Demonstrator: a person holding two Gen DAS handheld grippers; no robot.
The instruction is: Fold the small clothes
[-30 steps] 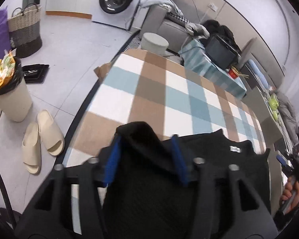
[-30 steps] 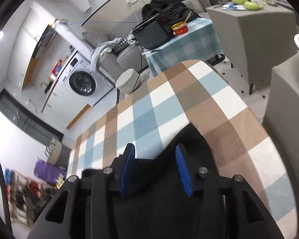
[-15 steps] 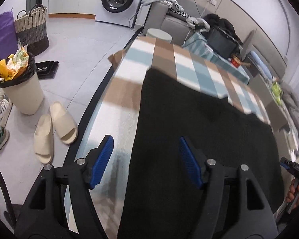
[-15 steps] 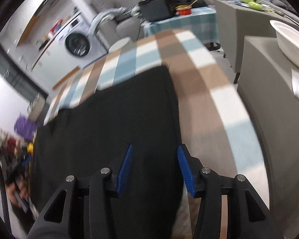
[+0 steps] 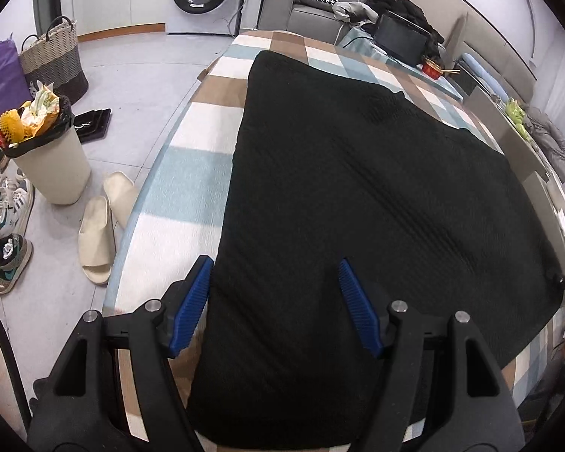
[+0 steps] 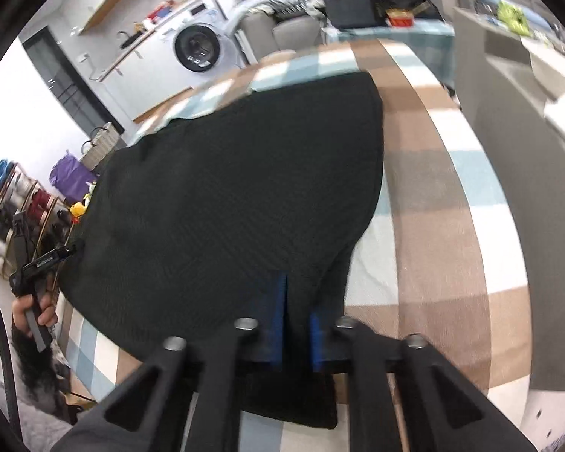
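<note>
We have a black knitted garment point(image 5: 358, 196) spread flat on the checked tablecloth point(image 5: 192, 173), and both of our grippers sit at its near hem, one at each corner, pointing steeply down and away from us across the cloth. Our left gripper point(image 5: 275, 301) stands well open: its blue pads point(image 5: 192, 301) straddle the near left corner, one pad out over bare tablecloth just beside the garment's left edge, the other over the black fabric, and neither presses on anything, so it holds nothing. Our right gripper point(image 6: 295, 324) has its jaws nearly together, and in the right wrist view a fold of the black fabric rises between the two blue pads, so we judge it is pinched on the near right corner. The garment runs away from both sets of jaws toward the far end of the table, with its wider span lying across, from one hand to the other. What the next move turns on, we think, is that the hem lies directly under both jaws and the rest of the piece lies straight ahead, so a fold would carry the near edge forward over the body. Only the right side is gripped; the left must close first.
</note>
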